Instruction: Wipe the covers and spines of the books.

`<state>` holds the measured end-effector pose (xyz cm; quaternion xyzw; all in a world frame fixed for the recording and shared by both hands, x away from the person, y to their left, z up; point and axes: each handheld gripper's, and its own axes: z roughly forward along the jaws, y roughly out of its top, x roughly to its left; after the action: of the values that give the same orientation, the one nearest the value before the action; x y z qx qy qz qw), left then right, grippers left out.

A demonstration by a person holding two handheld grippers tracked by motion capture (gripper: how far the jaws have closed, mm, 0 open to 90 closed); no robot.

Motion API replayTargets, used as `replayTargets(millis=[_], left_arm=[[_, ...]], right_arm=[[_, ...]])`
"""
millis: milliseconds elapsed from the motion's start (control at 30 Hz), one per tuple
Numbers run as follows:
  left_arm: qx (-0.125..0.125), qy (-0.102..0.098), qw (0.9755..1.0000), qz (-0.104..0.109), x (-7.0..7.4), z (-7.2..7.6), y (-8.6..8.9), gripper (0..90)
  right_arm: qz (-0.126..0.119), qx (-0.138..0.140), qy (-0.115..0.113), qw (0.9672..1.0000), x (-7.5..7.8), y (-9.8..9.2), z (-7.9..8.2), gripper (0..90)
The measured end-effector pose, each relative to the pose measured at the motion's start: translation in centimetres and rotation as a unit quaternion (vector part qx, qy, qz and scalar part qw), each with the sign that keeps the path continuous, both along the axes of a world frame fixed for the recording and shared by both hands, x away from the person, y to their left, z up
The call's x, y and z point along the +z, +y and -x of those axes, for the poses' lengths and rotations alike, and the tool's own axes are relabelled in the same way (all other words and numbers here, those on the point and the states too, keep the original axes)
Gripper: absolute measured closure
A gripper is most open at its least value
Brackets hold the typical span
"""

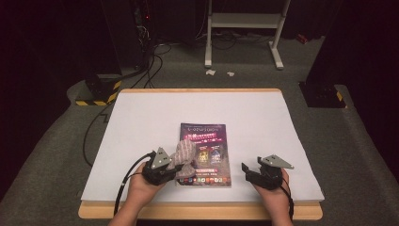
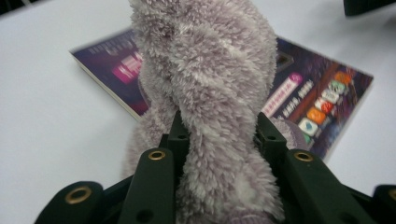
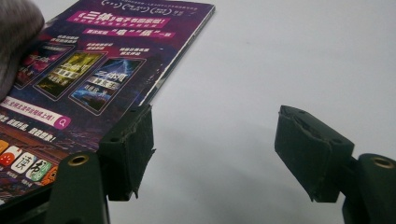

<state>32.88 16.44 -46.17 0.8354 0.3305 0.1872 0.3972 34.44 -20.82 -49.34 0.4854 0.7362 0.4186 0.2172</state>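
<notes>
A fluffy grey-lilac cloth (image 1: 185, 155) rests on the left half of a dark purple book (image 1: 207, 141) that lies flat on the white table top (image 1: 141, 122). My left gripper (image 1: 175, 165) is shut on the cloth's near end; in the left gripper view the plush cloth (image 2: 210, 79) bulges up between both jaws, with the book (image 2: 322, 93) beyond it. My right gripper (image 1: 249, 170) stands open just right of the book's near right corner, low over the table. The right gripper view has its pads (image 3: 133, 149) wide apart with bare table between them and the book (image 3: 98, 70) at the left.
The white sheet covers a wooden table whose near edge (image 1: 202, 211) runs under my hands. Beyond the table are cables (image 1: 141, 70), a white frame stand (image 1: 244, 28) and dark equipment on the grey floor. Bare white surface stretches behind and to both sides of the book.
</notes>
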Motion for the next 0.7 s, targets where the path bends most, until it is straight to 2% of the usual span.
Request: replayTargets(millis=[33, 100, 133, 233, 267, 333, 367, 433, 467, 633, 667, 700], left_arm=[[-0.007, 0.010, 0.9999, 0.004, -0.6, 0.5, -0.1, 66.7], [-0.014, 0.015, 0.9998, 0.005, -0.9, 0.7, -0.3, 66.8], [-0.024, 0.026, 0.9994, -0.005, -1.6, 1.1, -0.9, 66.8], [-0.031, 0.034, 0.9989, -0.011, -2.2, 1.1, -1.8, 66.9], [-0.037, 0.039, 0.9985, -0.005, -2.4, 1.0, -2.7, 66.9], [-0.043, 0.043, 0.9982, -0.005, -2.4, 0.9, -3.3, 67.0], [-0.051, 0.044, 0.9977, -0.010, -2.4, 0.5, -4.6, 67.0], [-0.059, 0.048, 0.9971, -0.008, -2.4, 0.3, -5.3, 67.0], [-0.073, 0.050, 0.9961, -0.009, -2.4, 0.0, -6.8, 67.0], [-0.104, 0.048, 0.9932, -0.015, -2.2, -0.6, -11.0, 67.0], [-0.110, 0.047, 0.9927, -0.016, -2.2, -0.6, -11.8, 67.0], [-0.110, 0.047, 0.9927, -0.016, -2.2, -0.6, -11.8, 66.9]], right_arm=[[-0.007, -0.003, 0.002, 1.0000, 0.0, -0.2, 0.0, 28.6], [-0.009, -0.003, 0.002, 1.0000, -0.1, -0.3, 0.0, 28.8], [-0.011, -0.005, 0.005, 0.9999, -0.2, -0.4, 0.0, 29.5], [-0.023, -0.009, 0.013, 0.9996, -0.3, -0.6, -0.2, 29.9], [-0.025, -0.009, 0.014, 0.9995, -0.3, -0.7, -0.2, 30.1], [-0.029, -0.010, 0.015, 0.9994, -0.3, -0.7, -0.2, 30.4], [-0.029, -0.009, 0.015, 0.9994, -0.3, -0.7, -0.2, 30.5], [-0.030, -0.010, 0.015, 0.9994, -0.3, -0.7, -0.2, 30.5], [-0.031, -0.009, 0.014, 0.9994, -0.3, -0.7, -0.3, 30.6], [-0.031, -0.012, 0.015, 0.9993, -0.3, -0.9, -0.3, 30.7], [-0.032, -0.014, 0.016, 0.9993, -0.4, -1.0, -0.4, 30.7], [-0.032, -0.014, 0.016, 0.9993, -0.4, -1.0, -0.4, 30.7]])
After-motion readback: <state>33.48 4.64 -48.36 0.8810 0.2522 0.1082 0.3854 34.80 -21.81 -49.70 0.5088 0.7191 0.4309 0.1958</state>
